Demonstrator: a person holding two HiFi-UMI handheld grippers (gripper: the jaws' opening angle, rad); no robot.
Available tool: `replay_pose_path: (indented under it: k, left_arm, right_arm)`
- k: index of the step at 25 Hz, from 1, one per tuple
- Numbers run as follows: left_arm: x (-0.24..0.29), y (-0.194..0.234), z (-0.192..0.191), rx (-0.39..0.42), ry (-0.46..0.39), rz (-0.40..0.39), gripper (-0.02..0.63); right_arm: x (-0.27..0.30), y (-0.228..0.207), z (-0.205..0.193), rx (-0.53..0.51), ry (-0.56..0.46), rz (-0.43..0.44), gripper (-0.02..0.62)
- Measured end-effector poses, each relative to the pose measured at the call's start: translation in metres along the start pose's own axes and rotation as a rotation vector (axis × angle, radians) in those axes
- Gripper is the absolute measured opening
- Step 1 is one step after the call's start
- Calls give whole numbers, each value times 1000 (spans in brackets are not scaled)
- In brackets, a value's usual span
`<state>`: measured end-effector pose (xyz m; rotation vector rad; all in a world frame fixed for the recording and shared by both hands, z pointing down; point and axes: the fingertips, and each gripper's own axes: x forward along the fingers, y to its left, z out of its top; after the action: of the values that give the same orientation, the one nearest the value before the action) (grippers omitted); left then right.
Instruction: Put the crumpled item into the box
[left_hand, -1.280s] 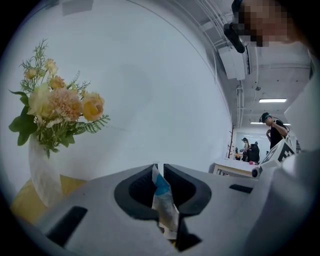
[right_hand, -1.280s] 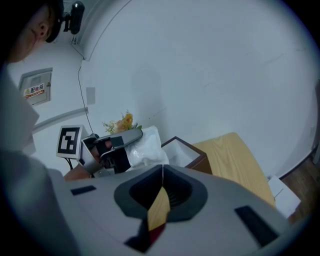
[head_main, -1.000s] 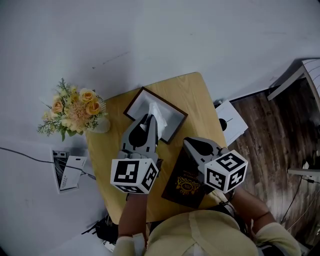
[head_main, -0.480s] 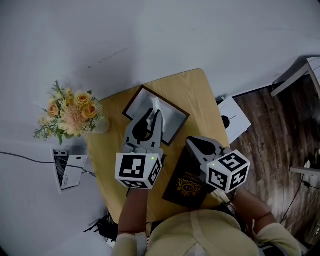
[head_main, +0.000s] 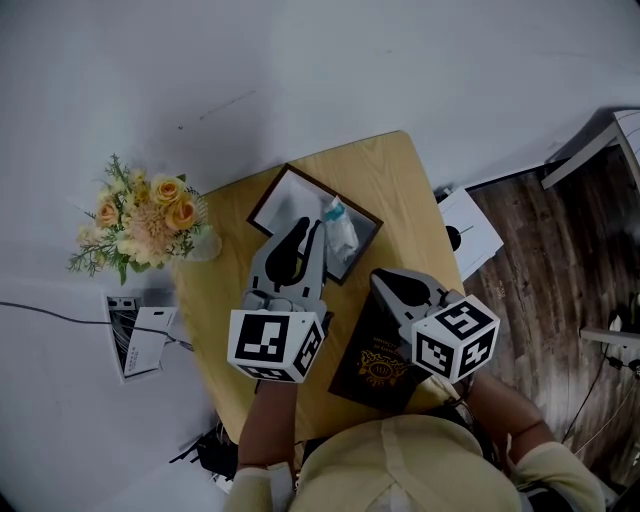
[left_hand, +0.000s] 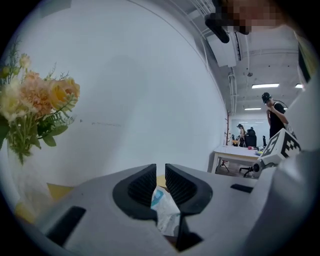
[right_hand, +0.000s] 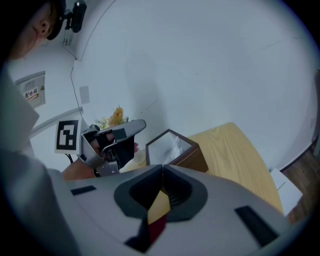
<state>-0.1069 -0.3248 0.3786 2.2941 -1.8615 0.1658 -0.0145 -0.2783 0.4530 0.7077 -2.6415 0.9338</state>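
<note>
The crumpled item (head_main: 340, 228), white with a blue patch, lies inside the dark-framed, white-lined box (head_main: 266, 205) toward its right side. My left gripper (head_main: 308, 228) hovers over the box with its tips just left of the item. In the left gripper view its jaws stand a narrow gap apart (left_hand: 160, 172), and the crumpled item (left_hand: 166, 212) shows through that gap below them. My right gripper (head_main: 388, 280) is shut and empty, right of the box. In the right gripper view (right_hand: 162, 172) it looks toward the box (right_hand: 192, 161).
A dark red passport booklet (head_main: 375, 370) lies on the small wooden table (head_main: 395, 185) under my right gripper. A vase of yellow and pink flowers (head_main: 150, 215) stands at the table's left edge. A white card (head_main: 470, 238) lies on the floor to the right.
The crumpled item has come into sight in the box, right of my left gripper's tips; half a second ago it was hidden. Both grippers have barely moved.
</note>
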Motion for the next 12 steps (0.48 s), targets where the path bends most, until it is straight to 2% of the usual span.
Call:
replay_pose_path:
  k: [12]
  left_arm:
    - [-50, 1, -14, -64, 31, 12, 32]
  right_arm:
    - [-12, 27, 1, -26, -32, -24, 29]
